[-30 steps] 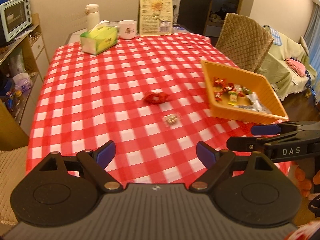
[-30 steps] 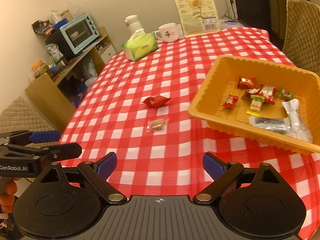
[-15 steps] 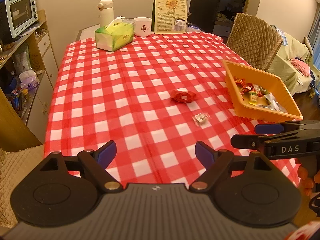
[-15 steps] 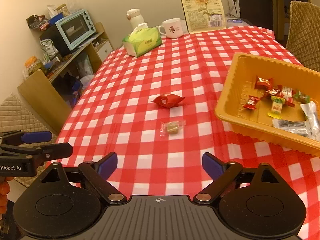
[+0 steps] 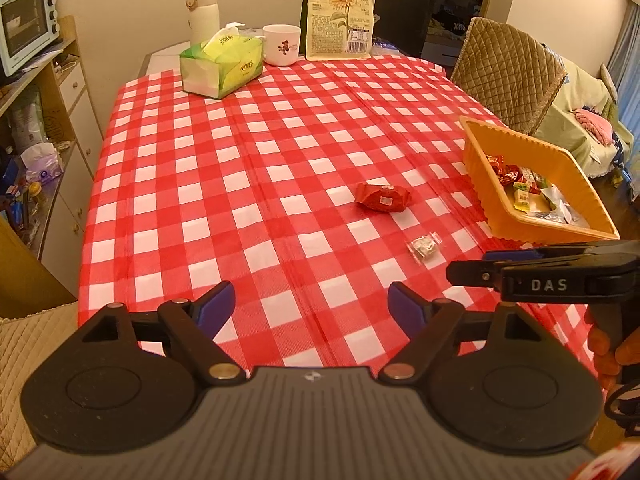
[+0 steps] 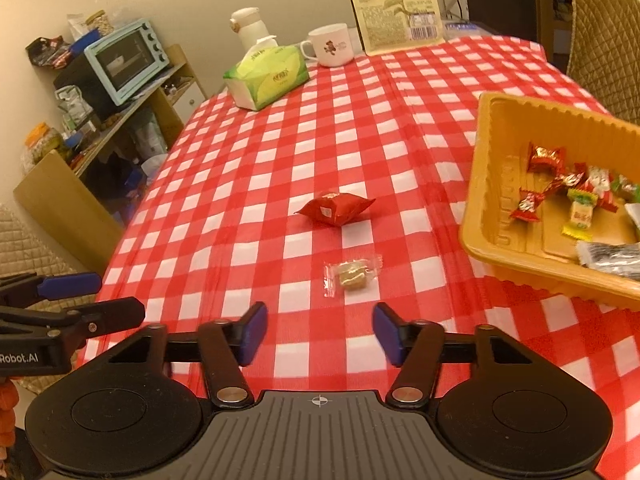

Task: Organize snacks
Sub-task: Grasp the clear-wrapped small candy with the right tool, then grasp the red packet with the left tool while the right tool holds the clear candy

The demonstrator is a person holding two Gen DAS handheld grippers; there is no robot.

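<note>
A red snack packet [image 5: 383, 197] [image 6: 335, 208] and a small clear-wrapped candy [image 5: 425, 246] [image 6: 352, 272] lie loose on the red-checked tablecloth. An orange tray [image 5: 520, 148] [image 6: 476, 204] at the right holds several wrapped candies. My left gripper [image 5: 310, 306] is open and empty near the table's front edge. My right gripper [image 6: 318, 330] is open and empty, just short of the clear-wrapped candy; it also shows from the side in the left wrist view [image 5: 468, 264].
At the far end stand a green tissue box [image 5: 222, 66], a white mug [image 5: 282, 44], a white flask [image 5: 203, 14] and a sunflower-seed bag [image 5: 340, 10]. A quilted chair [image 5: 508, 76] stands behind the tray. Shelves with a toaster oven [image 6: 124, 60] line the left.
Both grippers have swung left, so the tray and snacks sit further right in each view. My right gripper's jaws have narrowed somewhat and it has come closer to the clear-wrapped candy.
</note>
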